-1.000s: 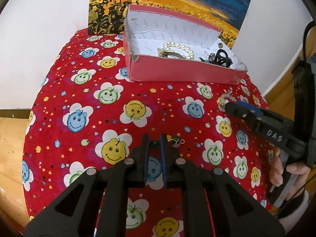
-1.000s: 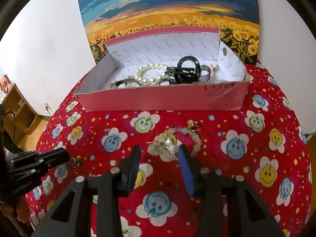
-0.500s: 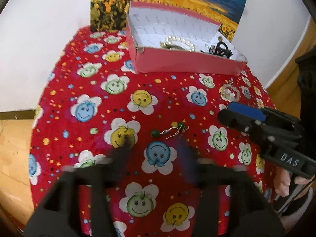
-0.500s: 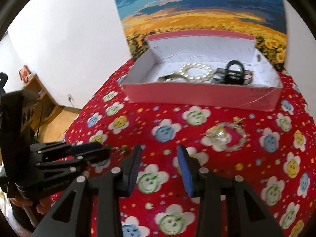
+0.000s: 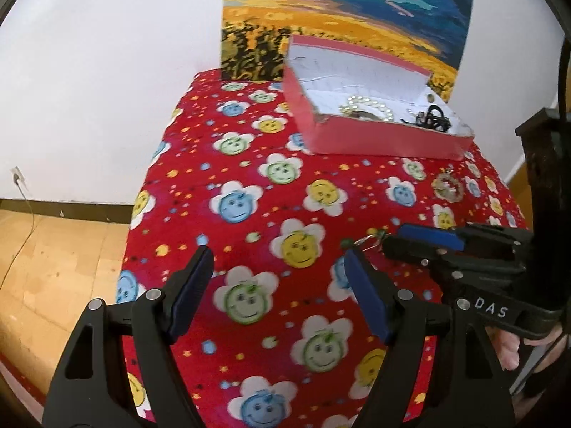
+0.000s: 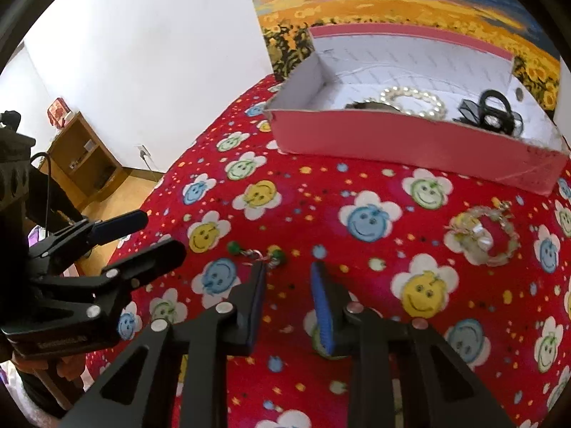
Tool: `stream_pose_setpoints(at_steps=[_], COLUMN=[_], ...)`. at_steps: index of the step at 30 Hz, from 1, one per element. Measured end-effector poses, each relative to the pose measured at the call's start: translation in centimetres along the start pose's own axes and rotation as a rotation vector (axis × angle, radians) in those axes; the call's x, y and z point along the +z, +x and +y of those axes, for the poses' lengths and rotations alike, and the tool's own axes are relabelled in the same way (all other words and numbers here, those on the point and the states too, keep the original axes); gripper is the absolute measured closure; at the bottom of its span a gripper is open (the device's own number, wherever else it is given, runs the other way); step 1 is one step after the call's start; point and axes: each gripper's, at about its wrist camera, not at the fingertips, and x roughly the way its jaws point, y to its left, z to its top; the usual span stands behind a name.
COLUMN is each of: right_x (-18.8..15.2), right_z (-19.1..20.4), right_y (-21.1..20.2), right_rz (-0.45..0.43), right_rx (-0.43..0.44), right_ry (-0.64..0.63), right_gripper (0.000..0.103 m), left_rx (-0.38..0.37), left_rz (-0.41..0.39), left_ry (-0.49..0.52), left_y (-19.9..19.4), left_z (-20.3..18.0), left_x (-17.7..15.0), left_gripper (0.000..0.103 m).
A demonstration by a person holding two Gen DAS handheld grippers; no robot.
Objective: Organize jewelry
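1. We see our left gripper (image 5: pixel 276 278) with its jaws wide apart over the red cloth (image 5: pixel 249 192), nothing between them.
2. Our right gripper (image 5: pixel 396 239), jaws closing, sits at the green earrings (image 5: pixel 367 239).
3. A bracelet (image 5: pixel 447 187) lies near the pink box (image 5: pixel 374 141), which holds pearls (image 5: pixel 371 105).

Right gripper (image 6: pixel 287 267) partly hides the blurred earrings (image 6: pixel 255 251).
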Motion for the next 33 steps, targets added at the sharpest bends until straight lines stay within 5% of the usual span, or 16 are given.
stream_pose_setpoints(at_steps=[4, 16, 20, 26, 33], right_x=[0.4, -0.5, -2.0, -1.9, -1.8], right_z=[1.0, 1.5, 1.3, -0.7, -2.1], right_y=[0.9, -1.5, -1.3, -4.5, -6.7], right_rz=[0.003, 0.048, 0.095, -0.02, -0.078], right_rx=[0.003, 0.074, 0.023, -0.126, -0.111], right_ry=[-0.021, -0.059, -0.093, -0.062, -0.007], right_gripper=[0.098, 0.098, 0.098, 0.097, 0.098], left_rx=[-0.008, -0.02, -0.021, -0.021, -0.043], left_rz=[-0.003, -0.003, 0.001, -0.007, -0.003], left_ry=[-0.018, -0.013, -0.004, -0.004, 0.027], left_y=[0.0, 0.4, 0.5, 0.2, 0.2], left_z=[0.7, 0.3, 0.0, -0.3, -1.5], left_x=[-0.3, -0.5, -0.6, -0.6, -0.6], left_gripper=[0.029, 0.03, 0.029, 0.03, 0.03])
